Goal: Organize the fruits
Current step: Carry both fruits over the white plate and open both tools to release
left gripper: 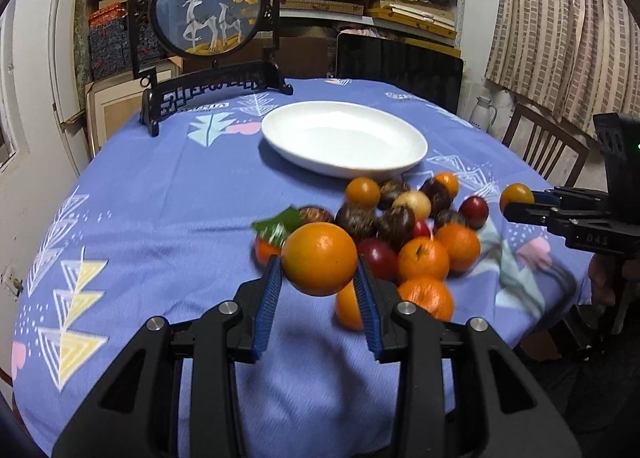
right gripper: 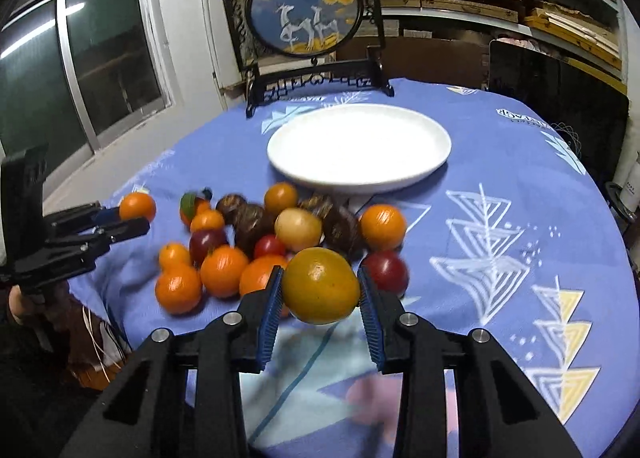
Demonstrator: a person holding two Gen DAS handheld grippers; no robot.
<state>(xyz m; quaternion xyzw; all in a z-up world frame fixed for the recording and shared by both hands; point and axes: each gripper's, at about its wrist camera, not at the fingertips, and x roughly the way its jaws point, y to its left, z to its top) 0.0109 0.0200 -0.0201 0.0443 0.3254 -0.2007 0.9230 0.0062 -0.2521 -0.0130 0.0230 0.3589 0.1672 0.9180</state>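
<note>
- Far on my desk (left gripper: 160,193) sits a white plate (left gripper: 344,137), nothing on it; behind it stands a framed round deer picture (left gripper: 208,9) on a black stand.
- Between the plate and my tools lies a heap of fruit (left gripper: 400,225): oranges, dark red and brown round fruits, one pale one, directly under and ahead of both tools.
- My left tool (left gripper: 320,282) is clamped on an orange (left gripper: 320,258), raised above the heap's near edge.
- My right tool (right gripper: 320,290) grips a yellow-orange fruit (right gripper: 320,286), held level, pointing toward the plate.
</note>
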